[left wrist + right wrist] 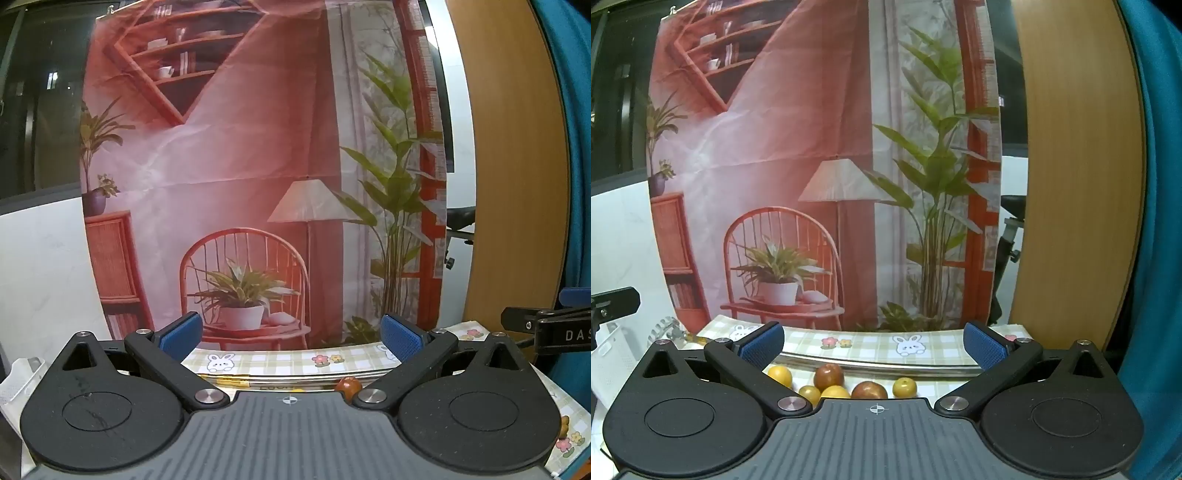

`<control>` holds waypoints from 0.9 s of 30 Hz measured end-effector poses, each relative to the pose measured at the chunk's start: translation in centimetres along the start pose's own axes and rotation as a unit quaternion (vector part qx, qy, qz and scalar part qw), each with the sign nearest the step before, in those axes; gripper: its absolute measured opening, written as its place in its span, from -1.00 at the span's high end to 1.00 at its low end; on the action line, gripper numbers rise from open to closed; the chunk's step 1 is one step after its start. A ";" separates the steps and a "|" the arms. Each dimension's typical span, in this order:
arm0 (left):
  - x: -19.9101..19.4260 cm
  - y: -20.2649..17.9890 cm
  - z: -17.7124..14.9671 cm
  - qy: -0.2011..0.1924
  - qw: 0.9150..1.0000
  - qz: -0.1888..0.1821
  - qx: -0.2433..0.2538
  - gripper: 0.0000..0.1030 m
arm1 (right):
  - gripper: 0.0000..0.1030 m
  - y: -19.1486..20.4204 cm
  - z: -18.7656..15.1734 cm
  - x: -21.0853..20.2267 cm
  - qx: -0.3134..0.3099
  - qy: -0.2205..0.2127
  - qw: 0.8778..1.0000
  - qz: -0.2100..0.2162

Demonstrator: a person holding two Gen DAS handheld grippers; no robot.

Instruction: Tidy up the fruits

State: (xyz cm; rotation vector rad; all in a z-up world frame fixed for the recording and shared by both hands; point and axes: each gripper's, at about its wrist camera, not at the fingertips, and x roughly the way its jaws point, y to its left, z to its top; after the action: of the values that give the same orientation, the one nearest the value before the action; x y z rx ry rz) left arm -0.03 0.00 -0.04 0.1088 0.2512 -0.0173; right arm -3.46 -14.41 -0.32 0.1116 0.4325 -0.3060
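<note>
In the right wrist view several small fruits lie on the checked tablecloth (pixel 871 347) just in front of the gripper body: a yellow fruit (pixel 780 375), a red-brown fruit (pixel 828 375), another red-brown fruit (pixel 869 390) and a yellow-green fruit (pixel 904 387). My right gripper (pixel 873 345) is open and empty above them. In the left wrist view my left gripper (pixel 291 336) is open and empty; one red-brown fruit (pixel 348 386) peeks out by its right arm. A metal rim (pixel 280 379) runs across the cloth; it also shows in the right wrist view (pixel 886 363).
A printed backdrop (pixel 240 166) of a red room hangs right behind the table. A wooden panel (pixel 513 166) and blue cloth (pixel 580 184) stand at the right. A white basket (pixel 609 362) sits at the left. The other gripper's black tip (pixel 546 330) shows at right.
</note>
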 end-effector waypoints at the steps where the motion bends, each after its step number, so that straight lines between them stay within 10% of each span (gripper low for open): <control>1: 0.0 0.0 0.0 0.000 1.000 -0.002 0.001 -1.00 | -1.00 0.0 0.0 0.0 0.000 0.001 1.000 0.000; 27: -0.8 -0.2 -0.1 -0.012 1.000 0.006 0.002 -1.00 | -1.00 0.1 -0.1 -0.2 -0.003 -0.005 1.000 0.000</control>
State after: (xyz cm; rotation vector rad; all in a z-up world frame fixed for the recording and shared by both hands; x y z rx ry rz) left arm -0.82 -0.22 0.06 0.1140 0.2268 -0.0068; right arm -3.60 -14.24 -0.28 0.1044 0.4225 -0.3049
